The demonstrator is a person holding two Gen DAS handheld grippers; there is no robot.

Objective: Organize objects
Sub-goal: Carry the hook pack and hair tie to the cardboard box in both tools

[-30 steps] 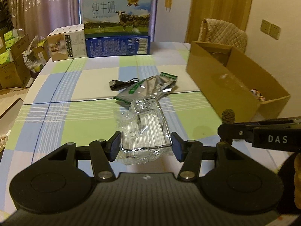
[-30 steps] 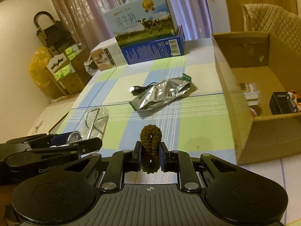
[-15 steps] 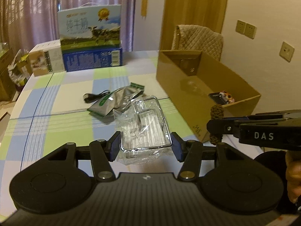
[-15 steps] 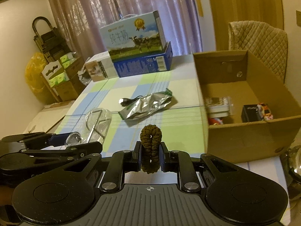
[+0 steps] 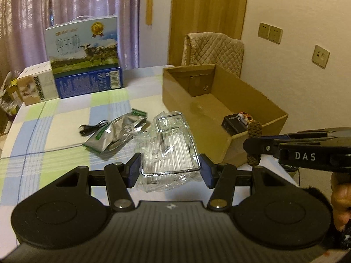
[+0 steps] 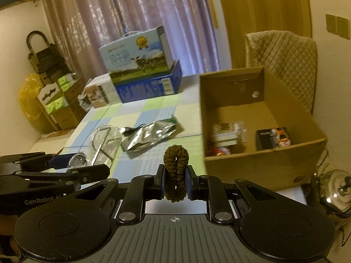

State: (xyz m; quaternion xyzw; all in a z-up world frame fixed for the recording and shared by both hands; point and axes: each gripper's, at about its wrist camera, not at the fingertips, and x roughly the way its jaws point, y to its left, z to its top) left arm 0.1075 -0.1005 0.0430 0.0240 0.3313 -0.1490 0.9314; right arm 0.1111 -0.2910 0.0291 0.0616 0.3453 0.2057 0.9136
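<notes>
One wire rack [image 5: 170, 151] in clear wrap is clamped between the fingers of the left tool [image 5: 170, 168] and held above the table [image 5: 50, 131]. One brown scrunchie [image 6: 176, 171] is pinched upright in the narrow grip of the right tool [image 6: 176, 183]. Ahead of the left tool, one foil pouch [image 5: 114, 133] and one black cable [image 5: 91, 128] are seen lying on the table. To its right, one open box [image 5: 219, 100] is seen, with a toy car [image 6: 280, 134] and a few other items inside. Beyond both tools, two cartons [image 5: 84, 59] are stacked, with one smaller carton [image 5: 37, 85] beside them.
</notes>
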